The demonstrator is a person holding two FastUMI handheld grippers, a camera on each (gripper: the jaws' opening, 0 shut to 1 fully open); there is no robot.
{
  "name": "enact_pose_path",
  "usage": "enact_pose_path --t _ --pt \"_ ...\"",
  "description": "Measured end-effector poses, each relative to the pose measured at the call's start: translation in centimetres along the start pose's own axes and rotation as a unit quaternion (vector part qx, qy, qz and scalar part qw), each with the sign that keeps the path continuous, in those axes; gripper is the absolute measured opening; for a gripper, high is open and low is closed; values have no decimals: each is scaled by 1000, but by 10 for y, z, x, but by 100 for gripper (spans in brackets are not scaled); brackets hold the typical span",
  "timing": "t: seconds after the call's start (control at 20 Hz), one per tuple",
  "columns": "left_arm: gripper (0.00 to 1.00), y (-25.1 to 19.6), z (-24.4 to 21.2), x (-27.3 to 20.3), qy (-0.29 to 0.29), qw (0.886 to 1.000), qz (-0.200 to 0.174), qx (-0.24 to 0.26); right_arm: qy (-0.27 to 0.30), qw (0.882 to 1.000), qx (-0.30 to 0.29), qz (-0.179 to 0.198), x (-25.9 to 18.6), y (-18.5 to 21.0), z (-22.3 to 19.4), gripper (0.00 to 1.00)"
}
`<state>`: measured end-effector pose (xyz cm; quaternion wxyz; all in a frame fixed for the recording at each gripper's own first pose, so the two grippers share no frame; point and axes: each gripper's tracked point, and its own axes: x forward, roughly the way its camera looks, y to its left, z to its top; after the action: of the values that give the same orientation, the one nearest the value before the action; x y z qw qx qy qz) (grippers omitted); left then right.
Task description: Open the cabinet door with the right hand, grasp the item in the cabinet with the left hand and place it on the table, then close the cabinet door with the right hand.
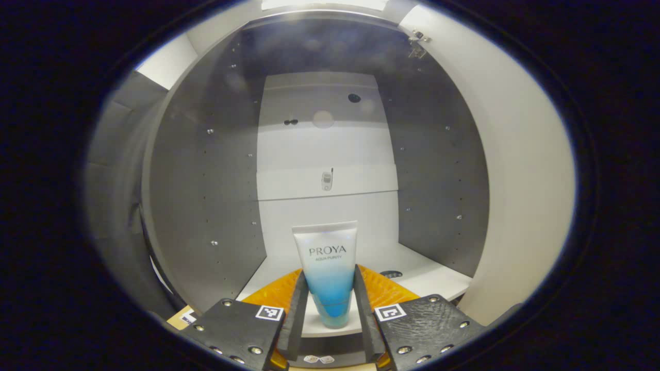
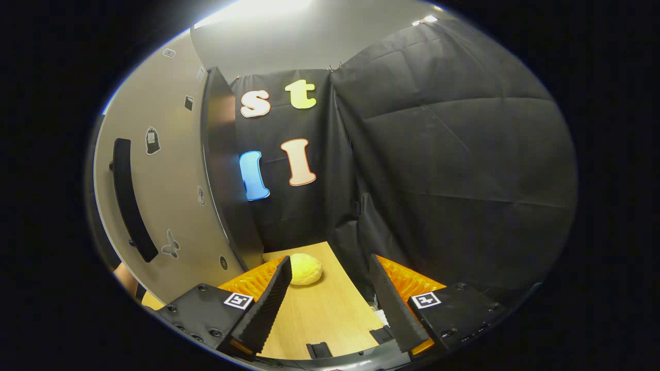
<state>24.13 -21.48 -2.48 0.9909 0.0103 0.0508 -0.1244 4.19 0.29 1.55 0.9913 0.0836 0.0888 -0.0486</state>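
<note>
A white and blue tube point(image 1: 328, 257) stands cap-down near the front edge of the white shelf point(image 1: 433, 275) inside the grey-walled cabinet. My left gripper point(image 1: 330, 275) reaches into the cabinet, and both fingers point(image 1: 296, 309) lie against the tube's sides. The cabinet door point(image 1: 521, 196) stands open at the right of the left gripper view. In the right gripper view the same door point(image 2: 170, 206) is at the left, showing its outer face and black handle point(image 2: 129, 201). My right gripper point(image 2: 330, 263) is open over the wooden table point(image 2: 319, 314), apart from the door, holding nothing.
A round yellow bun-like object point(image 2: 305, 269) lies on the table just ahead of the right gripper's left finger. Black cloth walls close off the table's far and right sides. The cabinet's back panel point(image 1: 325, 154) is white with a small fitting.
</note>
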Motion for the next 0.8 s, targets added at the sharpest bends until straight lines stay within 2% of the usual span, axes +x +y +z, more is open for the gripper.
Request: enact_pose_path --t 0.3,0.55,0.6,0.7,0.8 --pt "51 15 11 -61 -12 1000 -3 6 -8 999 -9 32 2 29 9 95" --pt "49 45 8 -102 -7 1000 8 7 -21 998 -20 51 -1 54 21 95" --pt "51 50 4 -108 -5 1000 12 8 -24 998 -21 53 -1 58 23 92" --pt "51 58 -8 -122 -1 1000 16 2 -26 998 -22 56 -1 65 24 95" --pt "51 63 -24 -137 5 1000 17 -7 -26 998 -23 59 -1 70 25 92"
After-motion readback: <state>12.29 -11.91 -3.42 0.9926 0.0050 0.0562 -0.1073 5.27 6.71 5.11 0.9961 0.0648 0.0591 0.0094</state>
